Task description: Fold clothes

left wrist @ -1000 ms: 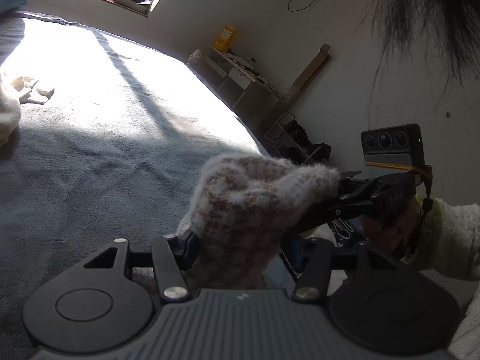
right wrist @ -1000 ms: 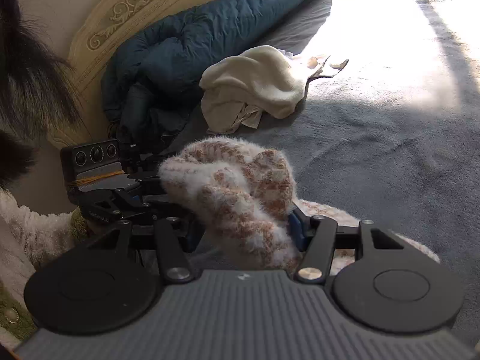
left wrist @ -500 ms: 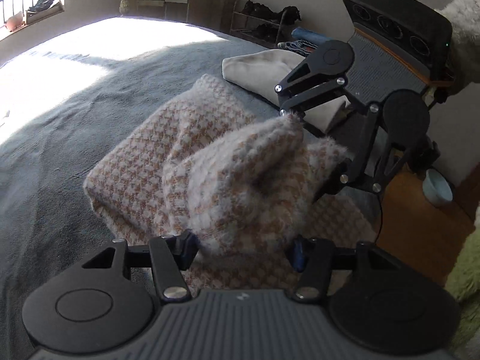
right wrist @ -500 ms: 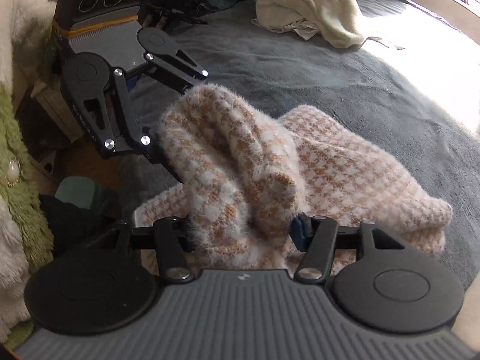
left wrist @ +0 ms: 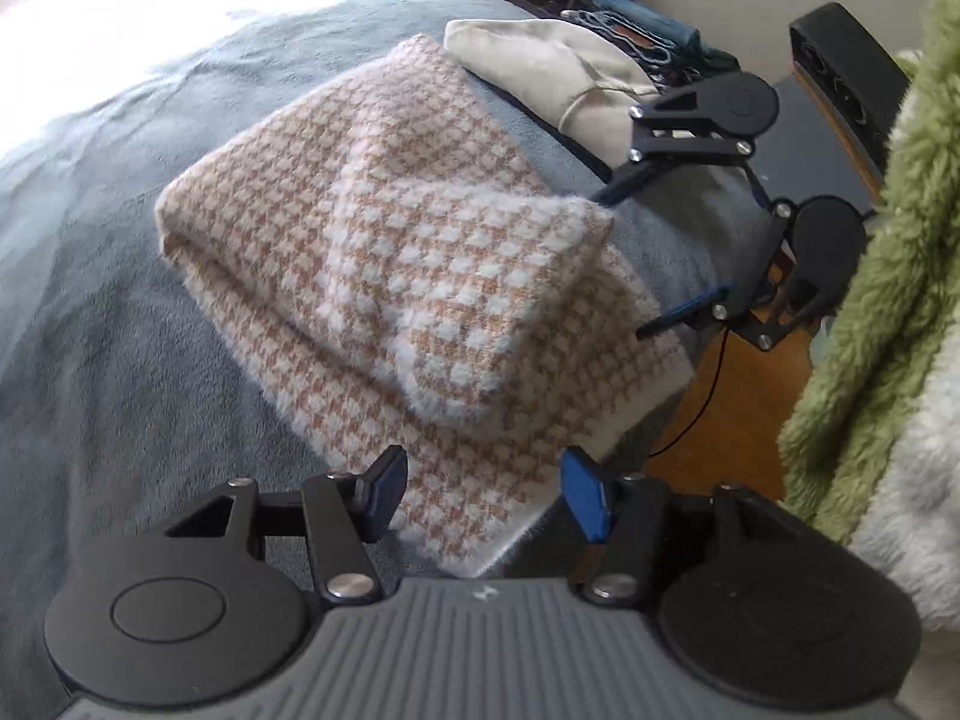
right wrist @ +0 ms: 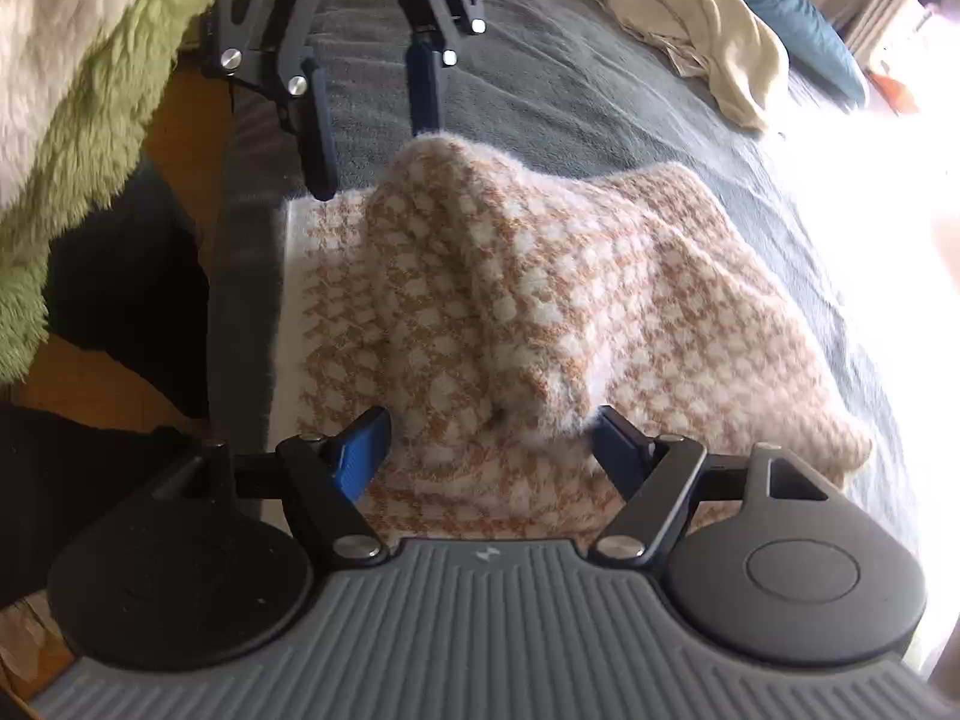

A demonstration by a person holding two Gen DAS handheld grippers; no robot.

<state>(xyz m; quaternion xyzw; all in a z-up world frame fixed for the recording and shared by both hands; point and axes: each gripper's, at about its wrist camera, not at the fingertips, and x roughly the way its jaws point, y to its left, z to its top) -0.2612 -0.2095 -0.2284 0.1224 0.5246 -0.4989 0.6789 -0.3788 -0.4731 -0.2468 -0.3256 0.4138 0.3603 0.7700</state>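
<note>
Sweater (left wrist: 420,276) doubled on bed (left wrist: 108,276), top flap humped; left gripper (left wrist: 483,495) and right gripper (right wrist: 489,441) spread, holding nothing; fluffy knit could spring open, or snag a finger.

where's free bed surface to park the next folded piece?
Bare grey bedspread on the far side of the checked sweater, running to the sunlit area. Also a strip between the sweater and the cream garment. Crowded: the bed edge, with both grippers and a beige folded garment.
</note>
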